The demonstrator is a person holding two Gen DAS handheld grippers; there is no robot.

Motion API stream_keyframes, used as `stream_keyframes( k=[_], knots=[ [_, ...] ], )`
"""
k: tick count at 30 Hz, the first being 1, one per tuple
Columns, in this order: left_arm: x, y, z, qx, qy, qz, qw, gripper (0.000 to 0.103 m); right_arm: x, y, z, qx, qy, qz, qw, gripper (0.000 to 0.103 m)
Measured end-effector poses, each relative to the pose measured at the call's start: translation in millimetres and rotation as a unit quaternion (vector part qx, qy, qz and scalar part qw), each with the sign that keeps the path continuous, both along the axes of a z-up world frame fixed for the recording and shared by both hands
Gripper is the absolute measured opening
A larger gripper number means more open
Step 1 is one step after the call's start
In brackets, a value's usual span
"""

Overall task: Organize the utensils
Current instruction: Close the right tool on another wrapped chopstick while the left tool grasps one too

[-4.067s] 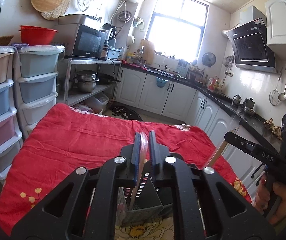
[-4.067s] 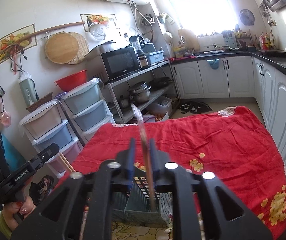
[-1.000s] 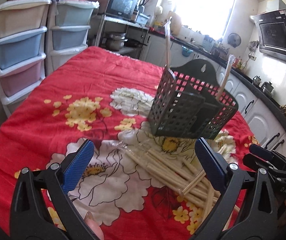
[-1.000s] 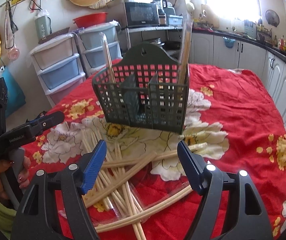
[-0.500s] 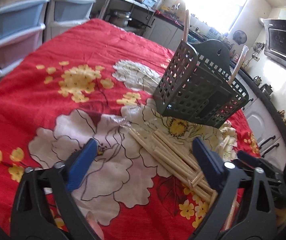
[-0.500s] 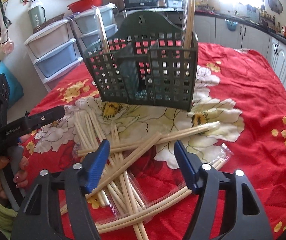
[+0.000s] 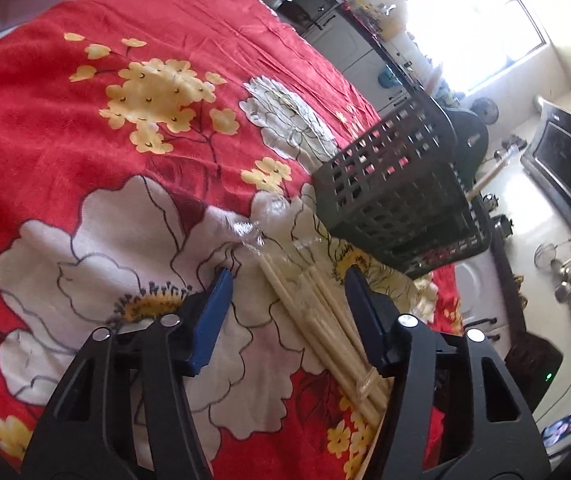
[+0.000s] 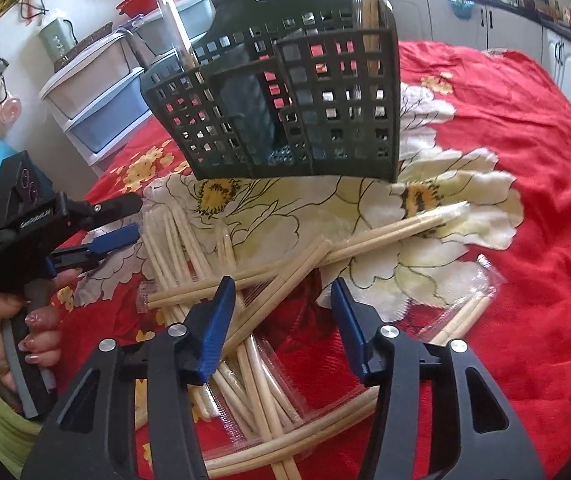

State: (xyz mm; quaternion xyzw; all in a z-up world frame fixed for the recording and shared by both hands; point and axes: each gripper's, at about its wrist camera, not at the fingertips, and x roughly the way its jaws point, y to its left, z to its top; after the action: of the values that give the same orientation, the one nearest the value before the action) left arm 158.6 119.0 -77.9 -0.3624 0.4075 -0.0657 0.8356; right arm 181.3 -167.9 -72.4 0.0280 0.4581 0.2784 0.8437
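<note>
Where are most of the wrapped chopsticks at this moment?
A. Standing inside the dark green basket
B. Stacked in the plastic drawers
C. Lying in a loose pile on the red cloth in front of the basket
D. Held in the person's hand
C: the chopsticks lie crossed on the red cloth before the basket, which holds only a few.

A dark green plastic lattice utensil basket point(image 8: 285, 120) stands on the red flower-printed tablecloth point(image 8: 505, 128) toward the far side, with wrapped bamboo chopsticks point(image 8: 369, 8) upright in its right compartment and another wrapped pair point(image 8: 173, 28) at its left end. Near of the basket, a heap of loose bamboo chopsticks in clear wrappers point(image 8: 253, 280) lies crisscrossed on the cloth. The right gripper point(image 8: 281, 292) hangs over the near part of the heap, its jaws closing astride several sticks; the left gripper point(image 7: 285, 280) is at the heap's left edge, closing around a bundle. Stacked plastic drawer units point(image 8: 101, 92) stand far left, beyond the table.
</note>
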Motion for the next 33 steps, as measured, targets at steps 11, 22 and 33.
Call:
stream_keyframes(
  k=[11,22,33],
  knots=[
    [16.0,7.0,-8.7,-0.002,0.008,0.0,1.0,0.026,11.2,-6.7,-3.8,0.053,0.042,-0.002,0.998,0.029],
    [22.1,23.9,-22.8,-0.045,0.02,0.006,0.9988,0.008,10.8,-5.5,-3.9,0.073,0.056,0.0,0.996,0.017],
    [13.5,31.7,-17.1,-0.069,0.009,0.006,0.9976,0.003,3.1,-13.3,14.4,0.088,0.031,0.003,0.996,0.014]
  ],
)
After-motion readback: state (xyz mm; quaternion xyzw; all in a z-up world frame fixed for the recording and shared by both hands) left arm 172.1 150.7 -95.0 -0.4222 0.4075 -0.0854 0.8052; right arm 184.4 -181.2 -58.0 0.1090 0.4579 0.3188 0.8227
